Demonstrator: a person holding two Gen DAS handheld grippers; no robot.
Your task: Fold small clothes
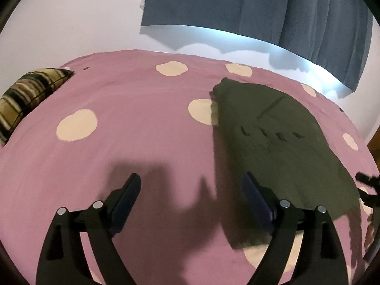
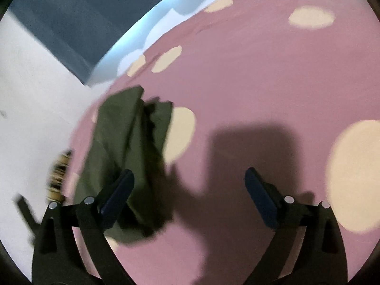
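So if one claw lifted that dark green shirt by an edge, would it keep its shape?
Probably not. The shirt lies flat on the bedspread with soft creases and a rumpled edge, so it would likely droop. It looks thin, probably light, and may bunch if pushed.

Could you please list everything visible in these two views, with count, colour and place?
garment: one, dark olive green, lying folded on the bedsheet, faint lettering on top
bedsheet: one, pink with cream dots, covering the bed
pillow: one, black and tan stripes, at the bed's far left edge
curtain: one, blue-grey, hanging on the wall behind the bed
wall: white, behind the bed
left gripper: one, black, open, above the sheet beside the garment
right gripper: one, black, open, empty
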